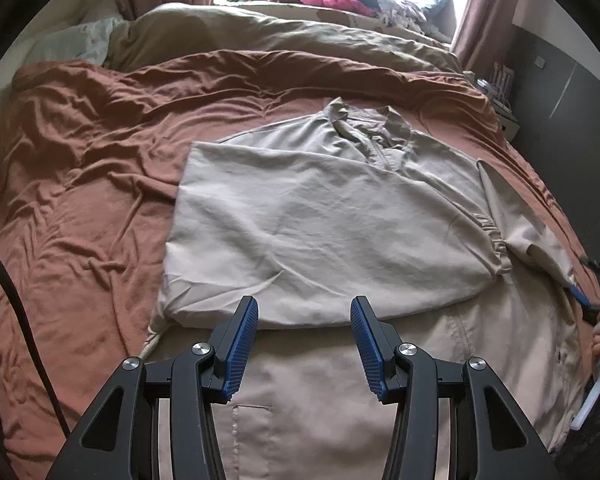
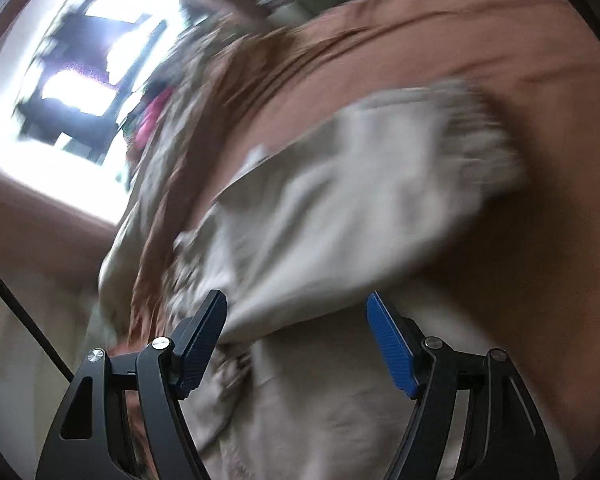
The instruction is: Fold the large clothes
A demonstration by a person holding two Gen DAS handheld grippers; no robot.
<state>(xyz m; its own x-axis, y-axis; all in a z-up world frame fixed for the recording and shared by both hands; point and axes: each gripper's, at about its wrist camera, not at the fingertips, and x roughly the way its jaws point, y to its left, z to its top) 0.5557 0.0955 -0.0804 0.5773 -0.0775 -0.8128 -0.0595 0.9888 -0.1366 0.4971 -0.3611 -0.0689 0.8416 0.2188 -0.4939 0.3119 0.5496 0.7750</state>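
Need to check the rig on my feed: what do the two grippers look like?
Both match. The left gripper and right gripper have black angular linkage arms with silver pivot screws, and ribbed blue pads on the fingers. A thin black cable runs along the left edge of the left wrist view.

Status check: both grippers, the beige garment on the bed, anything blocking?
Left gripper open, hovering over folded beige garment. Right gripper open, nothing between its pads, view blurred. Garment flat on brown bedspread. Nothing blocking.
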